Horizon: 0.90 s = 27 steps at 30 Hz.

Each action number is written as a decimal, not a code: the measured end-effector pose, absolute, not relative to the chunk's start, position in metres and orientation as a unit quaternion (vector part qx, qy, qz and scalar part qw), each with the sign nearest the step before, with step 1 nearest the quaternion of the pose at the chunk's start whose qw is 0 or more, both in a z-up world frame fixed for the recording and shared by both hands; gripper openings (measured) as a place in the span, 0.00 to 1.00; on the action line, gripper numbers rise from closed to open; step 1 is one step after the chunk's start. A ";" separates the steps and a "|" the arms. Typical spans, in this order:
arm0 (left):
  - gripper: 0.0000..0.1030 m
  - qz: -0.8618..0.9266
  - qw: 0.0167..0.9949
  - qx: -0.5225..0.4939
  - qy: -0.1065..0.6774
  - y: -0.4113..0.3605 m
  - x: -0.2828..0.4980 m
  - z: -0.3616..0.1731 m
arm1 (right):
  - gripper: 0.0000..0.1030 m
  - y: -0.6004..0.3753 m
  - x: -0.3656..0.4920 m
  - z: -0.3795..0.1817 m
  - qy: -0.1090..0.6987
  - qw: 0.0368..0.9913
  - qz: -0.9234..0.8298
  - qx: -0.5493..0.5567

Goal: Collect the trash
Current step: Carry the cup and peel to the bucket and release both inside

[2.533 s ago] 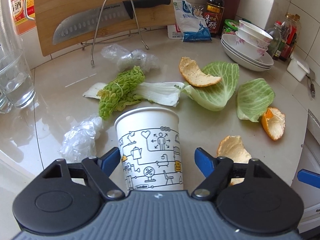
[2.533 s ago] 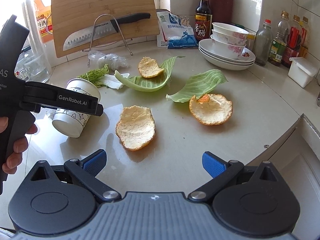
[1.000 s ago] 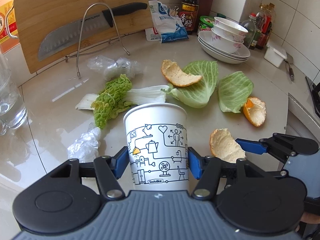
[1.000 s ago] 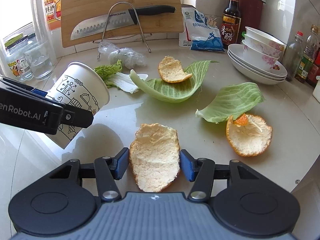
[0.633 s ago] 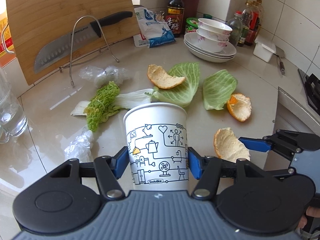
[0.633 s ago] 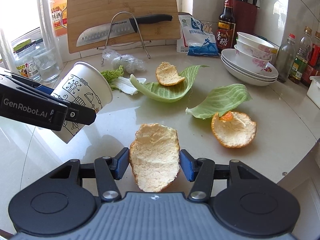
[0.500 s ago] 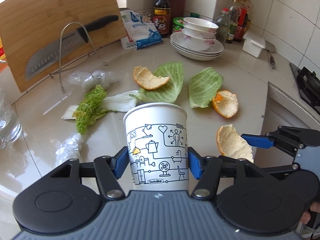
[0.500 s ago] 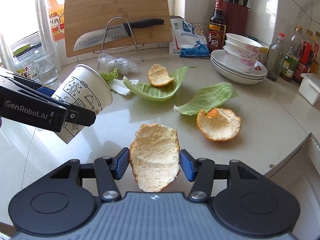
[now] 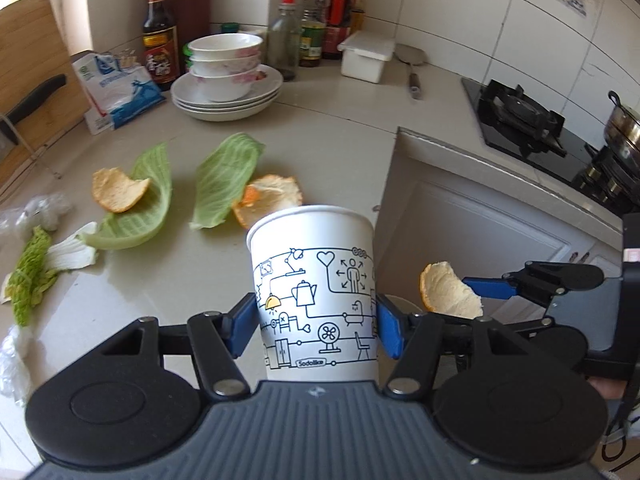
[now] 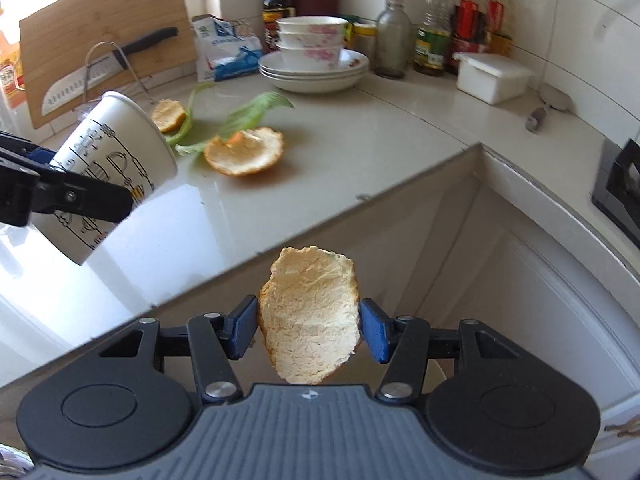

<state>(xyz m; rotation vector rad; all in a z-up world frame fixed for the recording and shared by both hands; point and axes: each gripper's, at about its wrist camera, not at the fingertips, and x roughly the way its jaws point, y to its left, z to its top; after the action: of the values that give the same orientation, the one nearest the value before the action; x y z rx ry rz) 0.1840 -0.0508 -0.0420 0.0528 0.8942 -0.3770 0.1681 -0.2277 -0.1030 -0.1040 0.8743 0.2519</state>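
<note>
A: The white paper cup with black line drawings (image 9: 316, 292) is seen at the centre of the left wrist view, pinched between the blue pads (image 9: 242, 326) of the left gripper (image 9: 316, 326), jaws pressed against both its sides.

B: And in the right wrist view that cup is found at the left edge, tilted, its open mouth turned toward the upper right, above the glossy beige countertop (image 10: 360, 132).

A: The pale curved piece of orange peel (image 10: 310, 316) is clamped at lower centre there, the right gripper (image 10: 308, 328) closed on its two edges. It is held out past the counter's edge, in front of the white cabinet door (image 10: 500, 280).

B: The same peel is caught at the right of the left wrist view, level with the cup.

A: More trash is left on the counter: an open orange peel shell (image 10: 244, 152) at upper left of centre, partly under a green cabbage leaf (image 9: 226, 180). A second cabbage leaf (image 9: 140, 208) is seen further left with a smaller peel (image 9: 118, 194) lying on it.

B: Stacked white bowls (image 9: 226, 64) are seen at the top, well apart from the scraps.
</note>
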 end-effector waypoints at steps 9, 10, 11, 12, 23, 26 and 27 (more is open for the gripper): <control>0.59 -0.233 0.873 0.051 0.426 -0.108 0.191 -0.050 | 0.59 -0.284 0.175 -0.164 0.468 0.883 0.045 -0.021; 0.59 -0.235 0.871 0.053 0.427 -0.113 0.193 -0.052 | 0.59 -0.289 0.177 -0.170 0.470 0.881 0.041 -0.017; 0.59 -0.237 0.870 0.054 0.429 -0.117 0.194 -0.053 | 0.59 -0.292 0.180 -0.176 0.472 0.880 0.036 -0.016; 0.59 -0.238 0.869 0.056 0.430 -0.120 0.194 -0.054 | 0.59 -0.296 0.183 -0.181 0.475 0.879 0.032 -0.014; 0.59 -0.235 0.863 0.080 0.440 -0.148 0.203 -0.069 | 0.87 -0.319 0.208 -0.219 0.484 0.875 -0.003 0.007; 0.59 -0.239 0.860 0.080 0.444 -0.155 0.206 -0.074 | 0.88 -0.321 0.203 -0.216 0.486 0.874 -0.007 0.011; 0.59 -0.240 0.859 0.081 0.446 -0.159 0.206 -0.076 | 0.91 -0.322 0.200 -0.215 0.485 0.874 -0.007 0.013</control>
<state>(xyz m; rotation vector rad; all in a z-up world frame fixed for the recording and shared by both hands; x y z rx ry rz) 0.2065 -0.1585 -0.0760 0.1707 0.9355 -0.5039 0.2004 -0.3224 -0.2146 0.0276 1.0127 -0.0149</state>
